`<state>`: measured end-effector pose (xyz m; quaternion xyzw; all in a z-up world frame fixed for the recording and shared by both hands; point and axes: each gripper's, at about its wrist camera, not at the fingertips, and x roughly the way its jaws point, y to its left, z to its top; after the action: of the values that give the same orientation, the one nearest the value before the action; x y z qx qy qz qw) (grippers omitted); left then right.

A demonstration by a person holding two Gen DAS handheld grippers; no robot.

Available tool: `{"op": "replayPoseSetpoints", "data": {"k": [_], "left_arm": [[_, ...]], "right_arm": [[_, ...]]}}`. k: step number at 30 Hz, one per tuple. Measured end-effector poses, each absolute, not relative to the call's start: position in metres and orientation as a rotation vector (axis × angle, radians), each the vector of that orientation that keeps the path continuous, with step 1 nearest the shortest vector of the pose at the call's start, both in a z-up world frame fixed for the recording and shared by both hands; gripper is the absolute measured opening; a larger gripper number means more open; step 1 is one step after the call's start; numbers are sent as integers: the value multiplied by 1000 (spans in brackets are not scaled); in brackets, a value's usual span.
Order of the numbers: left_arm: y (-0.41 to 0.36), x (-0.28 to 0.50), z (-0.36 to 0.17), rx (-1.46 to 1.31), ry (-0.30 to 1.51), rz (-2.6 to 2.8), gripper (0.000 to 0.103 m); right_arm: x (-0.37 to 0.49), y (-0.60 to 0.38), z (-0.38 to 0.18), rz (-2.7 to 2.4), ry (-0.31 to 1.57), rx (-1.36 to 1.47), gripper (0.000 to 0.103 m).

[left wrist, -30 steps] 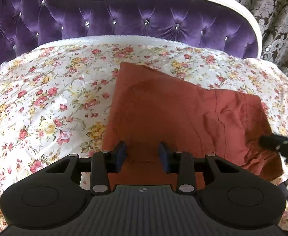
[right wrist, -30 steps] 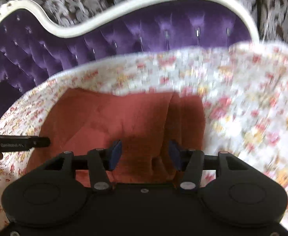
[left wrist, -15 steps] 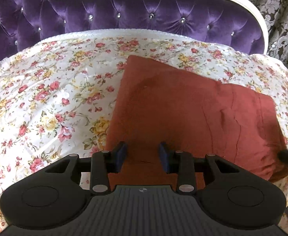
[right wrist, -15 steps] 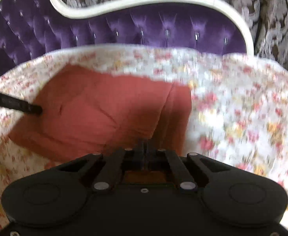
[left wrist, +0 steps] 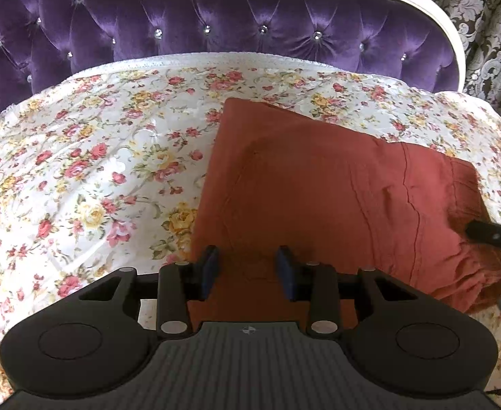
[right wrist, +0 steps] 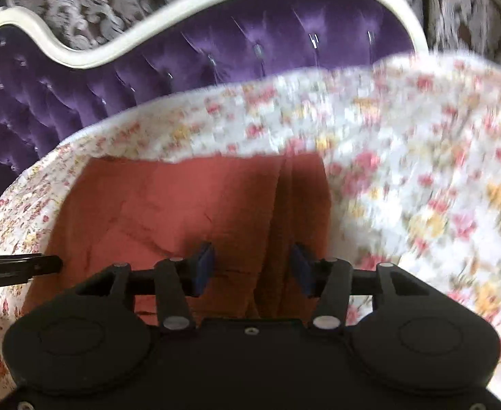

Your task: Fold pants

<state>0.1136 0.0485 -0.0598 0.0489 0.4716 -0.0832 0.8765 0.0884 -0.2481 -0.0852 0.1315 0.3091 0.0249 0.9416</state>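
The rust-red pants [left wrist: 319,198] lie folded into a flat rectangle on the floral bedsheet [left wrist: 90,171]. My left gripper [left wrist: 247,268] is open over the near left edge of the pants, holding nothing. My right gripper [right wrist: 252,266] is open over the near right part of the pants [right wrist: 182,212], above the stacked folded edges; this view is motion-blurred. The right gripper's finger tip [left wrist: 489,234] shows at the right edge of the left wrist view, on the pants. The left gripper's finger tip [right wrist: 21,266] shows at the left of the right wrist view.
A purple tufted headboard [left wrist: 216,30] with a white frame [left wrist: 448,30] stands behind the bed. Patterned curtains [left wrist: 489,17] hang at the back right. The floral sheet [right wrist: 421,188] spreads to both sides of the pants.
The right gripper was shut half a second ago and is now open. It has swung and tilted over the pants' right edge. The left gripper stayed open and moved slightly.
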Motion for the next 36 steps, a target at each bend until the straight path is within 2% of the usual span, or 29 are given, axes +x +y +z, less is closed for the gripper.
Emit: {"op": "replayPoseSetpoints", "data": {"k": [6, 7, 9, 12, 16, 19, 23, 25, 26, 27, 31, 33, 36], "left_arm": [[61, 108, -55, 101, 972, -160, 36], [62, 108, -54, 101, 971, -157, 36], [64, 110, -53, 102, 968, -153, 36], [65, 112, -49, 110, 958, -147, 36], [57, 114, -48, 122, 945, -168, 36], [49, 120, -61, 151, 962, -174, 36], [44, 122, -70, 202, 956, -186, 37], [46, 123, -73, 197, 954, -194, 38], [49, 124, -74, 187, 955, -198, 39], [51, 125, -75, 178, 956, -202, 40], [60, 125, -79, 153, 936, -204, 56], [67, 125, -81, 123, 933, -206, 60], [77, 125, -82, 66, 939, -227, 60]], "right_arm": [[88, -261, -95, 91, 634, 422, 60], [90, -262, -96, 110, 635, 442, 56], [92, -265, -96, 103, 638, 452, 21], [76, -265, -78, 129, 555, 392, 11], [58, -248, -60, 43, 494, 174, 12], [75, -252, -89, 13, 596, 183, 20], [72, -268, -91, 15, 578, 289, 28], [70, -273, -91, 16, 562, 320, 49], [68, -276, -91, 13, 558, 339, 67], [68, -279, -92, 2, 558, 360, 79], [75, -292, -101, 23, 601, 470, 78], [74, -295, -105, 37, 597, 503, 78], [75, -289, -104, 43, 601, 465, 78]]}}
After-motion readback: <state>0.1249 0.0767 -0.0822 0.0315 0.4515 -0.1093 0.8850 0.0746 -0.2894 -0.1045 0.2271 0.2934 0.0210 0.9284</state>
